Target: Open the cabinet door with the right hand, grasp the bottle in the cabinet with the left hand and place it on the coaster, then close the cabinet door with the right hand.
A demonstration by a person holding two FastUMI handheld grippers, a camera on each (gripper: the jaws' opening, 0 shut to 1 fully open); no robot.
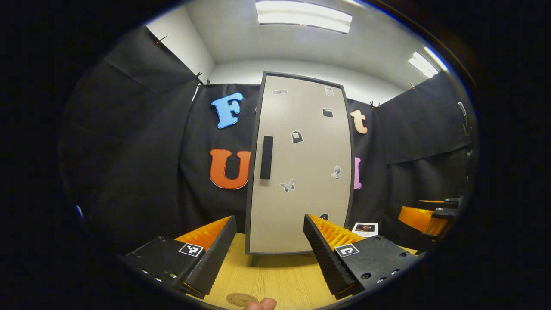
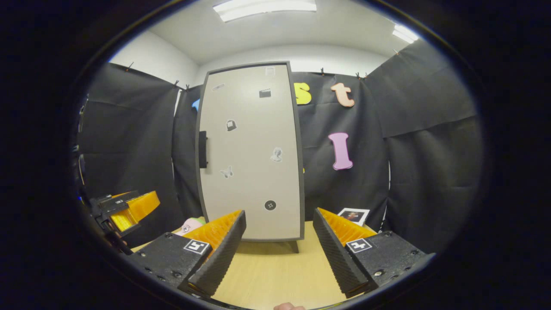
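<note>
The cabinet [image 1: 301, 168] stands on the table [image 1: 275, 275], a coaster [image 1: 242, 299] before it.

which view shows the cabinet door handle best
The left gripper view: the handle faces the camera nearly head-on, a black vertical bar on the closed cabinet door. In the right gripper view the handle sits at the door's left edge, seen at a slant and narrower.
</note>
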